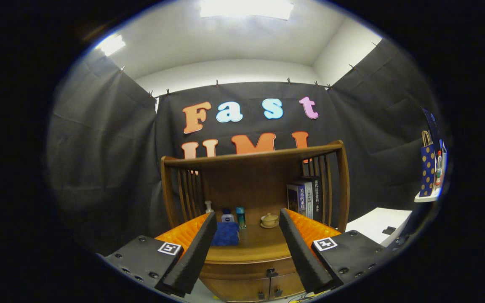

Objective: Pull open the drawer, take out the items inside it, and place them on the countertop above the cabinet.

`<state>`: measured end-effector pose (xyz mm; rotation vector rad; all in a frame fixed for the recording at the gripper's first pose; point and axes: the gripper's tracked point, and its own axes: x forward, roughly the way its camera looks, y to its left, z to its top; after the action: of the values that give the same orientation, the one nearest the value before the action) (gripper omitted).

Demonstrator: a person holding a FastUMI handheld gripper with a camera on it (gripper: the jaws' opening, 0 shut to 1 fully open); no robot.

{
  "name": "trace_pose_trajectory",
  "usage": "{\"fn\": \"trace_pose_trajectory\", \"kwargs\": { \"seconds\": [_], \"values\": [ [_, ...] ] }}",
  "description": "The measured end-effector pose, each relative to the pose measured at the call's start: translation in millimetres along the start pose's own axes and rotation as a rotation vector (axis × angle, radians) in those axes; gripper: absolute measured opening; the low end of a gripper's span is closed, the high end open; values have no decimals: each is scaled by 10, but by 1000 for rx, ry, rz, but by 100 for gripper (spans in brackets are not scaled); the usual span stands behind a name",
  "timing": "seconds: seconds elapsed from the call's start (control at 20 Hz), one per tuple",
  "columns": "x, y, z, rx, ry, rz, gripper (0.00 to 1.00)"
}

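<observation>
Gripper view: the claw [247, 248] hangs wide open with nothing in it, its fingers framing a wooden cabinet [246, 269]. The drawer [246, 267] sits shut just under the desk [259, 244], low between the fingers, with a small dark knob [271, 273] at its middle. That knob looks like the place to pinch (small, hard, probably slippery); the drawer should slide stiffly, so pull straight.
</observation>
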<state>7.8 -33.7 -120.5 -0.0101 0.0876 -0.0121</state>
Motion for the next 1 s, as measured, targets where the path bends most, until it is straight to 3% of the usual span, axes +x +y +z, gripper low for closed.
{"fn": "trace_pose_trajectory", "kwargs": {
  "seconds": [0.3,0.55,1.0],
  "values": [
    [172,-210,-1109,-28,86,-1,98],
    [360,-562,-2036,-71,158,-75,98],
    [572,-703,-3153,-33,285,-71,98]
  ]
}}
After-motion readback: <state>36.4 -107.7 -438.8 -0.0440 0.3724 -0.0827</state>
